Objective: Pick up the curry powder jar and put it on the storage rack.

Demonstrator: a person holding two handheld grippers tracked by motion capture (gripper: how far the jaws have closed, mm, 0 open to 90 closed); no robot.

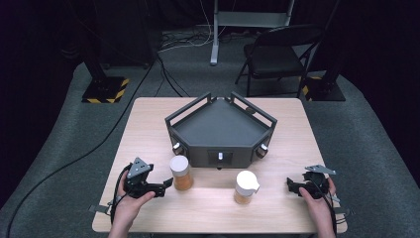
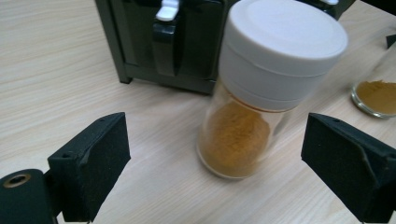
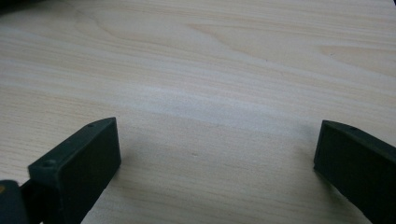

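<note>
My left gripper (image 1: pixel 168 184), jaws wide and empty, faces the spice jar (image 1: pixel 181 172); the dark tray (image 1: pixel 220 124) stands behind, the second jar (image 1: pixel 245 187) beside.

Your left hand (image 1: pixel 130 201) holds the left tongs (image 1: pixel 168 184) low and level, pointing right, jaws spread wide with nothing pressed between them. Your right hand (image 1: pixel 317 198) holds the right tongs (image 1: pixel 288 184) pointing left, jaws likewise parted.

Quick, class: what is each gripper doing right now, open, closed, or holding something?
Left gripper: open, jaws either side of the spice jar without touching it.
Right gripper: open, holding nothing, over the bare wooden table.
</note>
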